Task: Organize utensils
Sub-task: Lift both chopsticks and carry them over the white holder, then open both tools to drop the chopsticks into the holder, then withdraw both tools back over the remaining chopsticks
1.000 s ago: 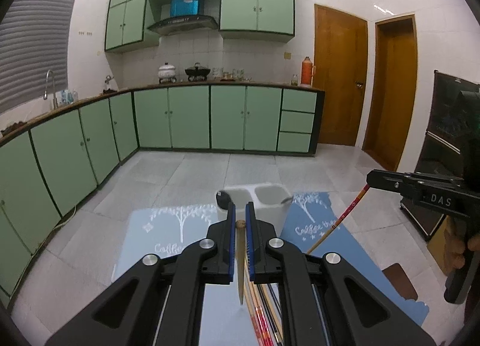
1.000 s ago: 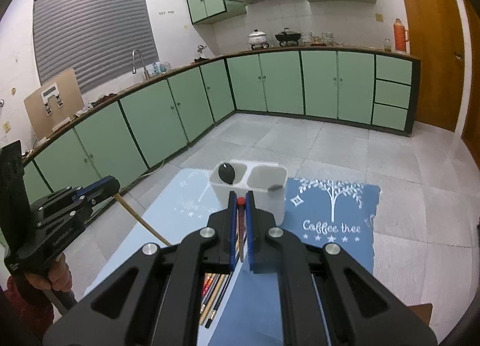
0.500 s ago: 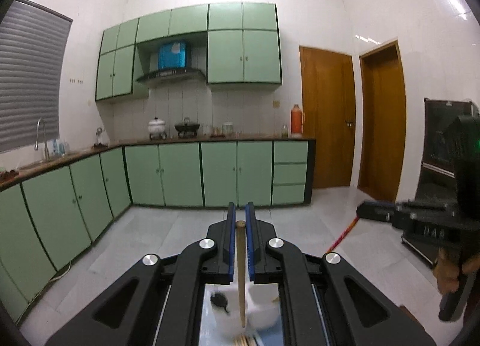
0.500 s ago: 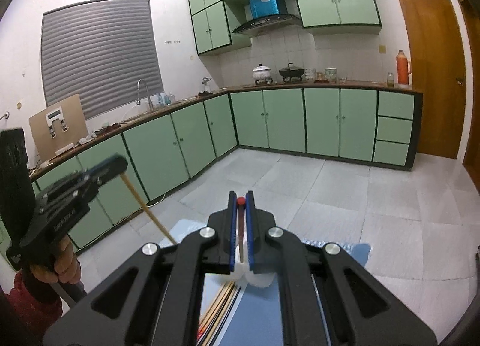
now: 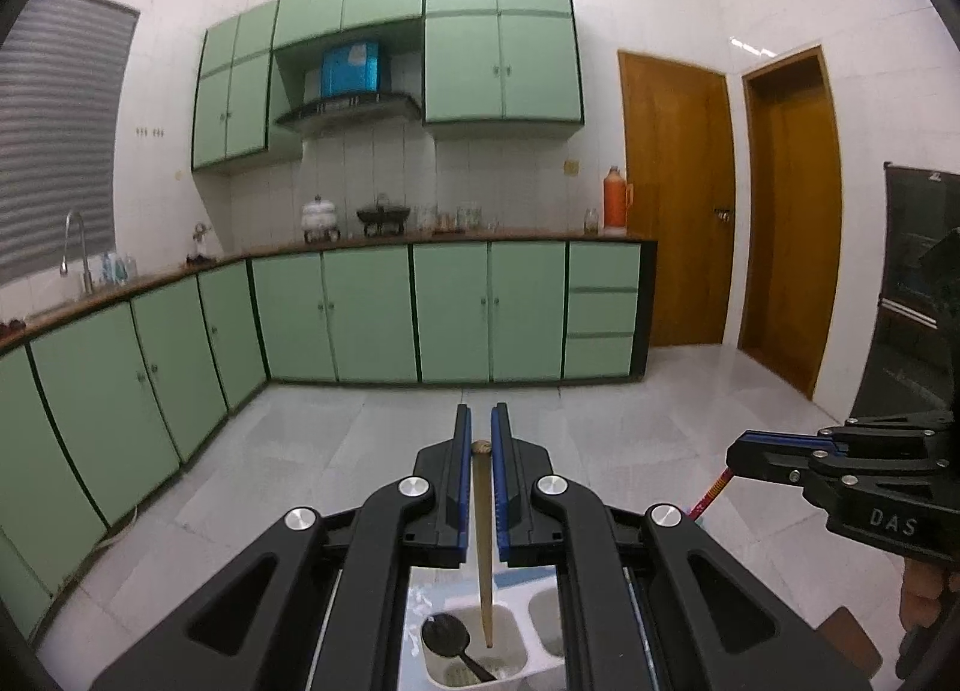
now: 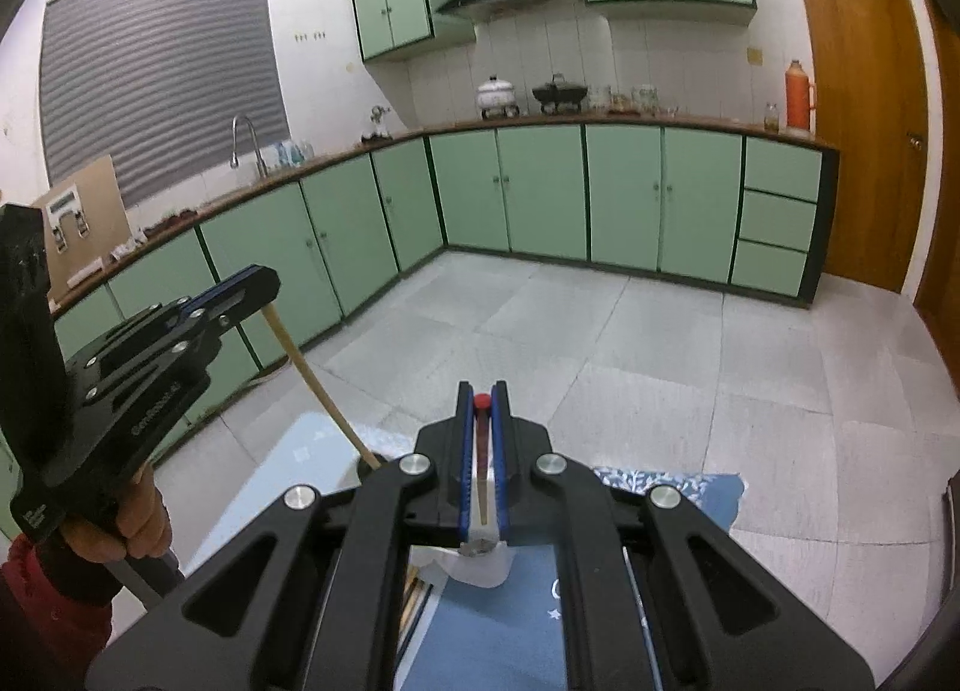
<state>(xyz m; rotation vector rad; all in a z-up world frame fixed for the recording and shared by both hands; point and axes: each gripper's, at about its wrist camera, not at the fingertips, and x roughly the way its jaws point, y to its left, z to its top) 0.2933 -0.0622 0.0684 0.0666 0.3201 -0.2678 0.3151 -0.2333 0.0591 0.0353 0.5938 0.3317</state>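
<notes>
Left wrist view looks out over the left gripper (image 5: 482, 439), whose jaws are nearly closed on a plain wooden chopstick (image 5: 483, 541), pinched at its thick top end so that the shaft hangs almost straight down. Its thin tip sits over, and seems just inside, the left compartment of a white two-compartment utensil holder (image 5: 528, 628), beside a black spoon (image 5: 453, 646) already lying in that compartment. Holding the stick by its upper end and upright looks deliberate: that way it can drop tip-first into the narrow opening without catching the rim. The right compartment shows only partly behind the gripper body.

To the right in the same view, the right gripper (image 5: 735, 454) is held level and well apart from the holder, a red patterned chopstick (image 5: 711, 496) slanting down from its tips. Seen from the right wrist, that gripper's jaws stand nearly closed on the stick's red-capped end (image 6: 480, 402), with part of the white holder visible below the fingers. More chopsticks (image 6: 414, 601) lie on the blue "Coffee tree" mat (image 6: 510, 619) beneath, still unsorted.

Judging by this, the left stick is about to be released, the red one waits its turn, and the task is only partly done.
</notes>
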